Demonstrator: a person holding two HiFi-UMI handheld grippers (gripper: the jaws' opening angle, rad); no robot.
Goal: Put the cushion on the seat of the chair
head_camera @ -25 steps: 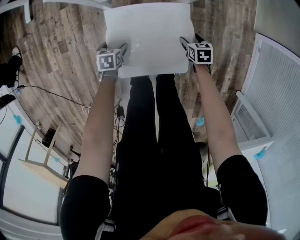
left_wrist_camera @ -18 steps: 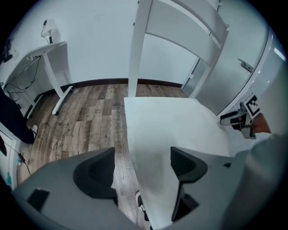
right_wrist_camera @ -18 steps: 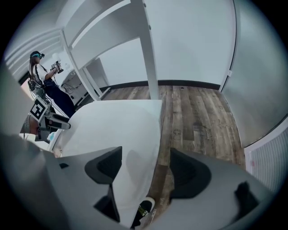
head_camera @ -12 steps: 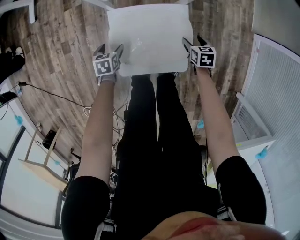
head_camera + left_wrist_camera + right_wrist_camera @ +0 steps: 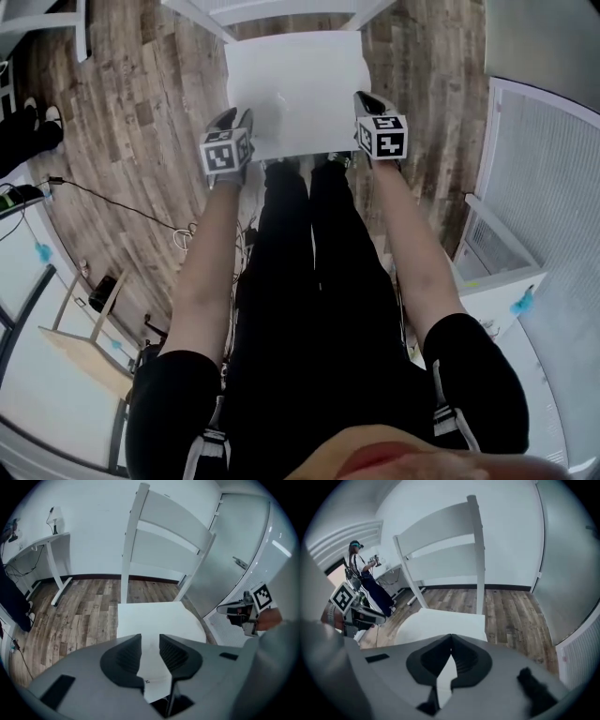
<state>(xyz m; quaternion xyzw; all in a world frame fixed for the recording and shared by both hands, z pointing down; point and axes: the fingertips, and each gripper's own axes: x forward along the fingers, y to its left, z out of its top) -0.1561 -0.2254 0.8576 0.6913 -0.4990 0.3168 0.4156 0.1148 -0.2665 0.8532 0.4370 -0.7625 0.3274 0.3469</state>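
A white square cushion (image 5: 295, 89) lies flat on the seat of the white chair, whose slatted back (image 5: 281, 9) is at the top of the head view. My left gripper (image 5: 230, 127) hangs over the cushion's near left corner. Its jaws are closing with nothing between them, and the cushion (image 5: 154, 618) shows through the gap. My right gripper (image 5: 367, 105) hangs over the near right corner, shut and empty. In the gripper views, the left gripper (image 5: 150, 641) and right gripper (image 5: 451, 637) both point down at the seat, with the chair back (image 5: 168, 531) (image 5: 440, 536) beyond.
The person's dark-clad legs (image 5: 300, 281) stand just in front of the chair on a wood floor (image 5: 122, 112). A cable (image 5: 112, 192) trails at the left. A white desk (image 5: 51, 541) stands at the left, a white cabinet (image 5: 497, 262) at the right, and another person (image 5: 361, 573) far off.
Both grippers have lifted off the cushion's near corners and drawn back a little. Their jaws, wide apart before, have come together. The cushion stays on the seat.
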